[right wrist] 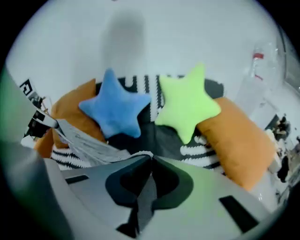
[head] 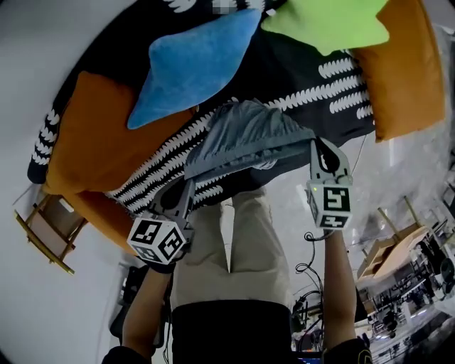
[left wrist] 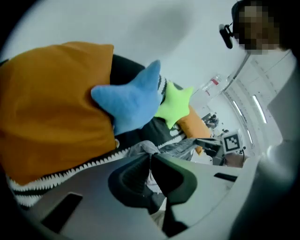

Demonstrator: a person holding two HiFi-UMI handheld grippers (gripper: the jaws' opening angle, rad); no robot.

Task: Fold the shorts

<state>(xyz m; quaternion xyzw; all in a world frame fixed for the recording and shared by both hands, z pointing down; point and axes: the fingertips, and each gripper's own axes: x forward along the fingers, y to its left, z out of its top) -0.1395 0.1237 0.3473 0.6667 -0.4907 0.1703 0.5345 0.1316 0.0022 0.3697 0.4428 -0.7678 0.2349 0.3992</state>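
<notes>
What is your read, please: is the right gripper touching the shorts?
Touching. The right gripper view shows the right gripper shut on the shorts, with gray fabric pinched between its jaws.

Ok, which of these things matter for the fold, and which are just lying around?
In the job: grey shorts, pinched by left gripper and right gripper.
Just lying about: blue star pillow, green star pillow, orange cushions, black-and-white cover.

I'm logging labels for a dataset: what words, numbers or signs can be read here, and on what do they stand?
No legible words or numbers anywhere.
Marker cube at left and marker cube at right: black-and-white square patterns, no letters.
Red band on the clear bottle: too blurred to read.
</notes>
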